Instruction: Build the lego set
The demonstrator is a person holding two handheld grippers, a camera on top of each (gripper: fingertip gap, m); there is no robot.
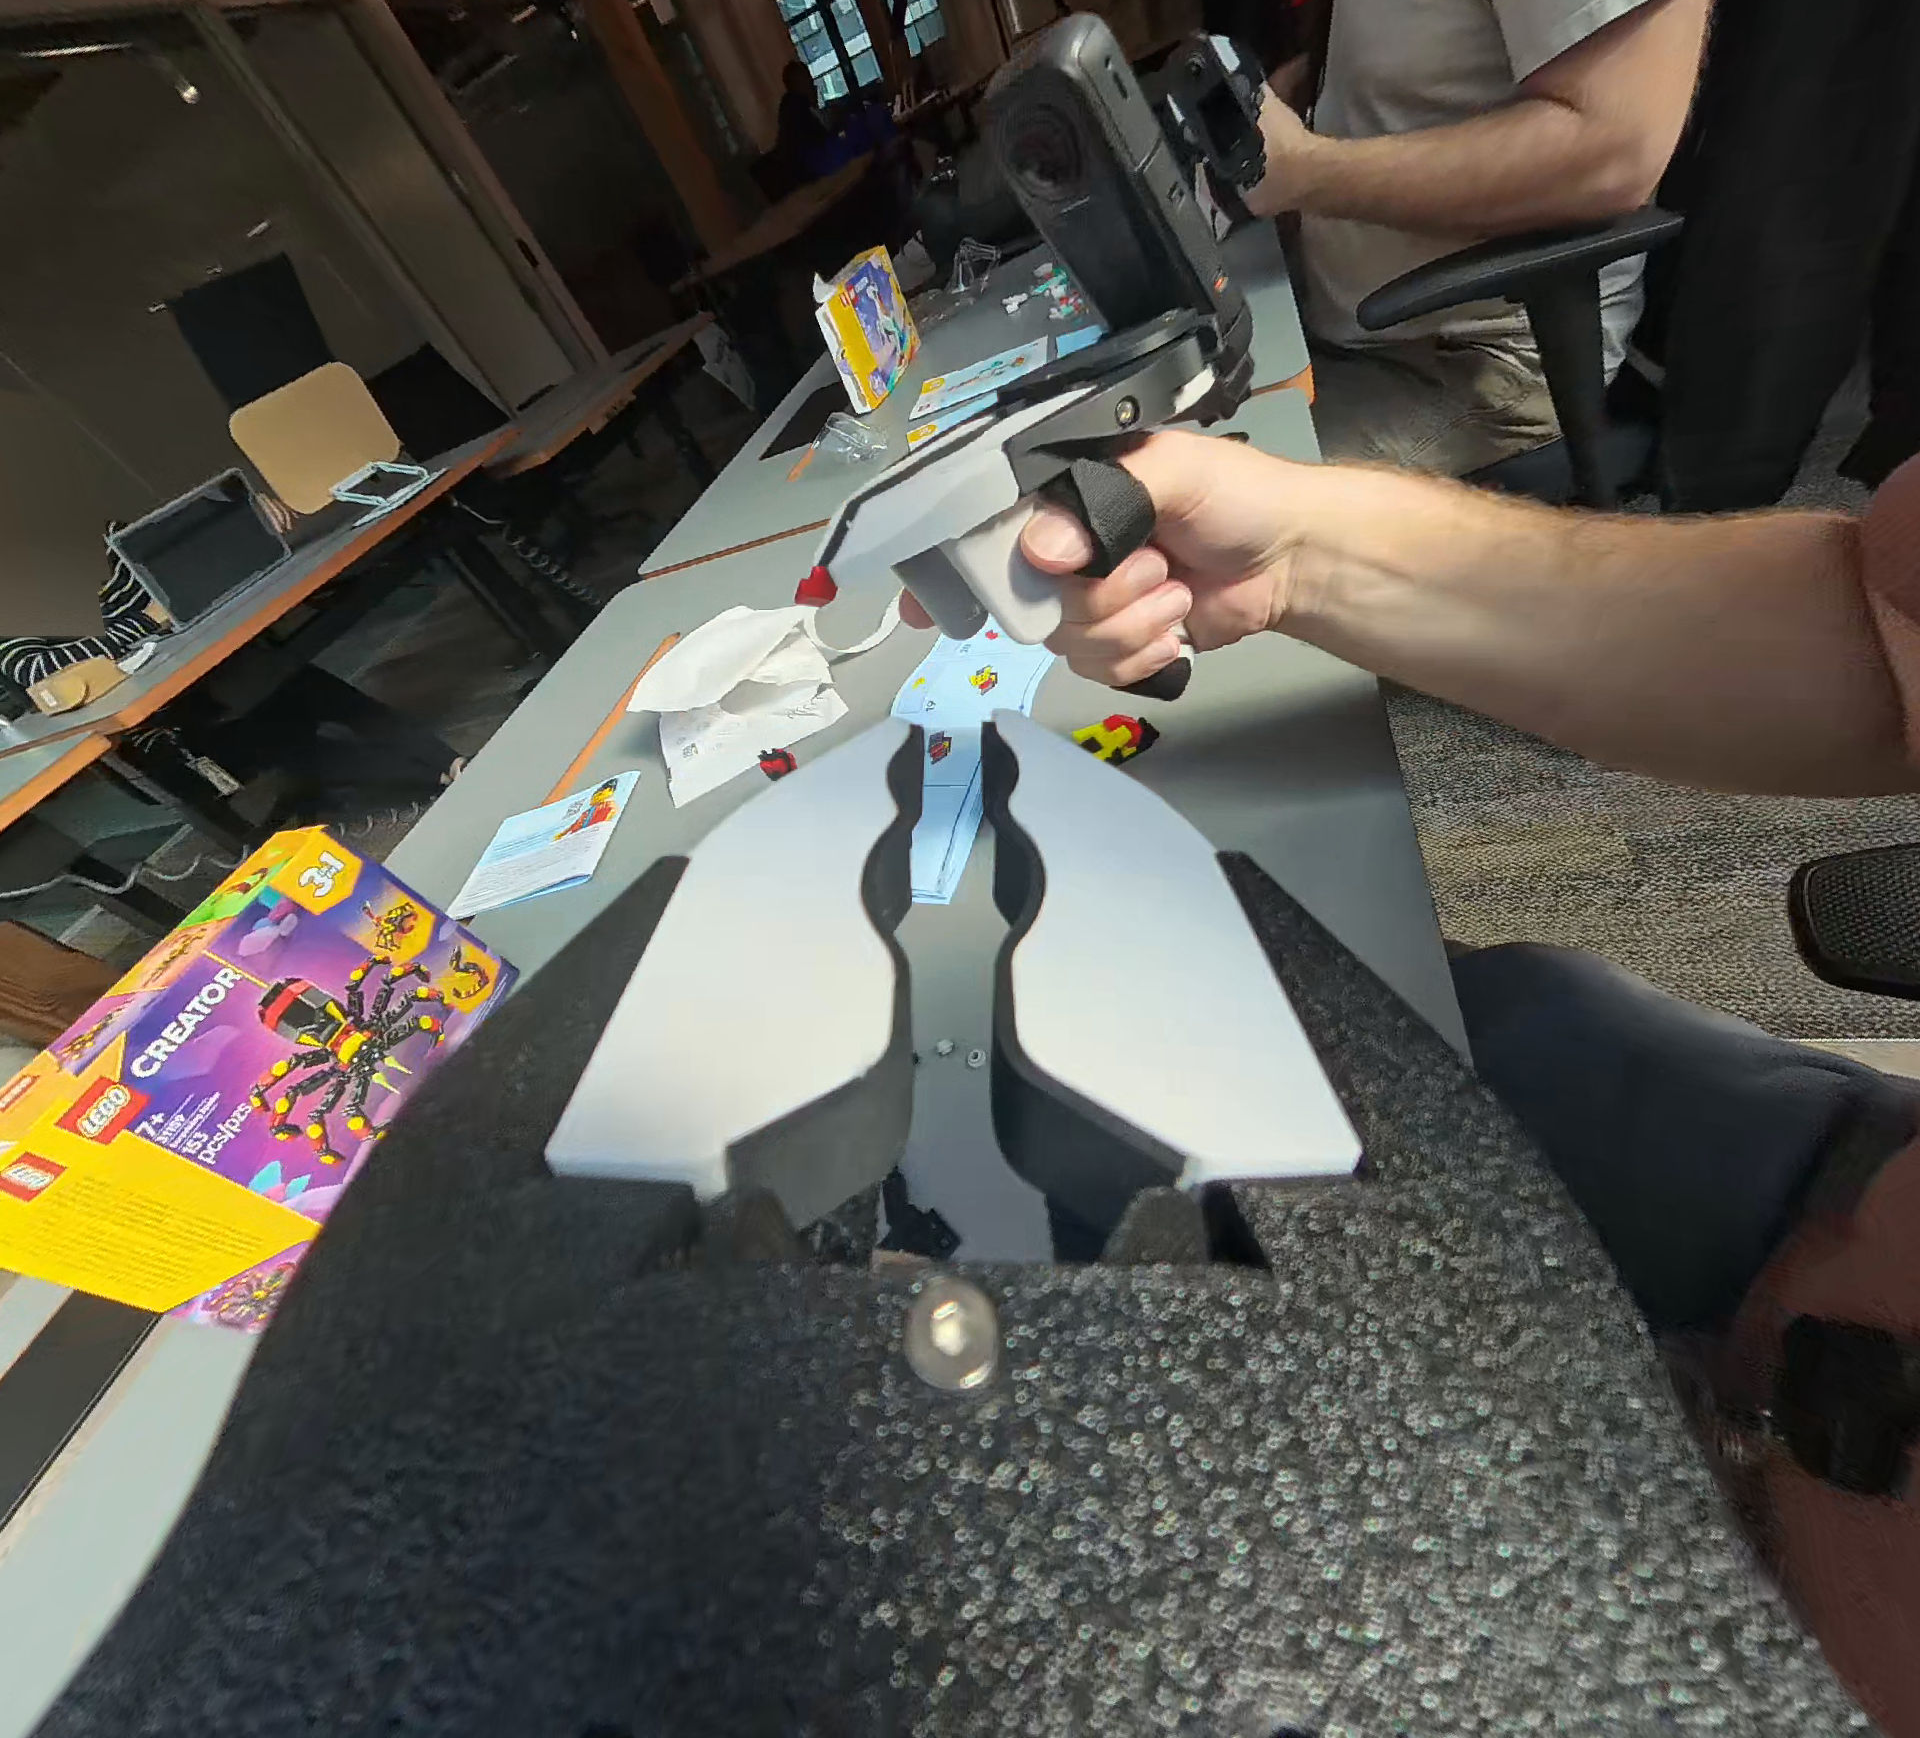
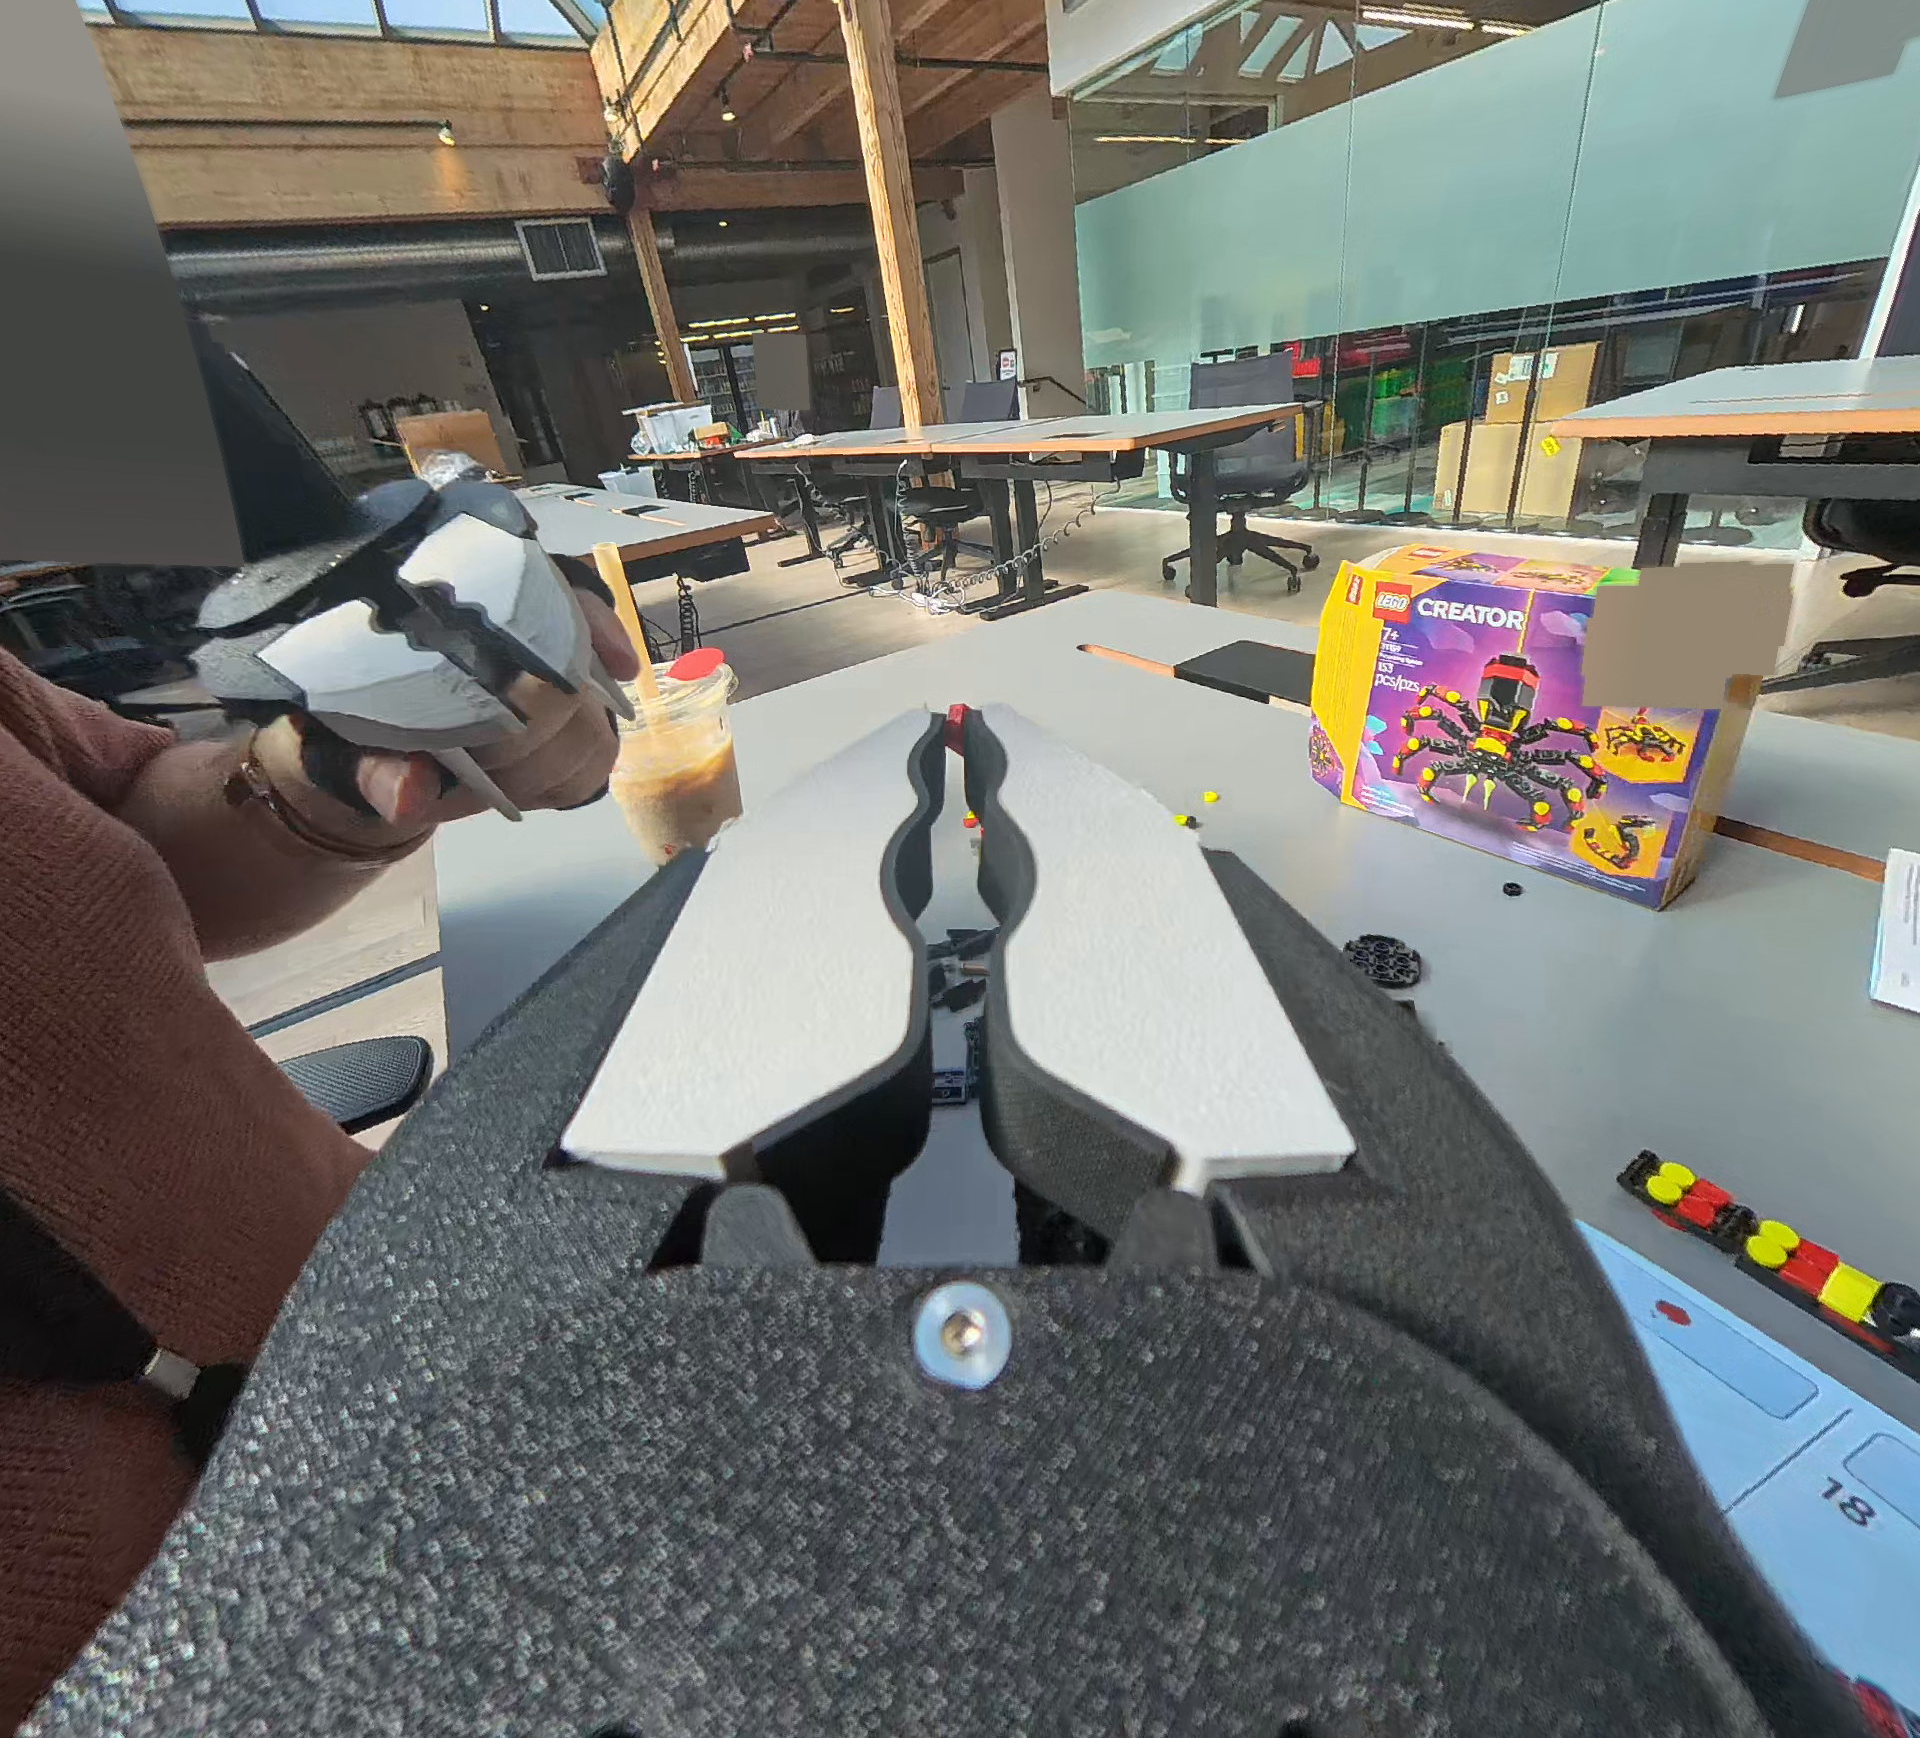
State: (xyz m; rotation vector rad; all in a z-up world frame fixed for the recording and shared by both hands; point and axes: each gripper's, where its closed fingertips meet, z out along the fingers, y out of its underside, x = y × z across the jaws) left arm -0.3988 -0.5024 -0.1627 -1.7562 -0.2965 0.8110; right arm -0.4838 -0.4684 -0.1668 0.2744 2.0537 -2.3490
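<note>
Right gripper (image 2: 954,720) pinches a small red piece (image 2: 957,718) above the grey table (image 2: 1558,992); left gripper (image 1: 948,732) carries nothing.

Only the top of the red piece shows between the fingertips in the right wrist view, so its shape cannot be made out; the left wrist view shows it from the side as a red tip (image 1: 817,587) held clear of the tabletop, over the crumpled white bag (image 1: 743,662). The left gripper's fingers stand slightly apart, with the blue instruction sheet (image 1: 951,821) visible through the gap. Loose black parts (image 2: 961,961) are mostly hidden behind the right fingers. Only the right view shows the iced drink cup (image 2: 677,769) and the black-red-yellow assembly (image 2: 1782,1257), cut by the frame edge. Only the left view shows the small yellow-red build (image 1: 1114,738) and a booklet (image 1: 551,841). The purple set box (image 2: 1512,722) appears in both.
</note>
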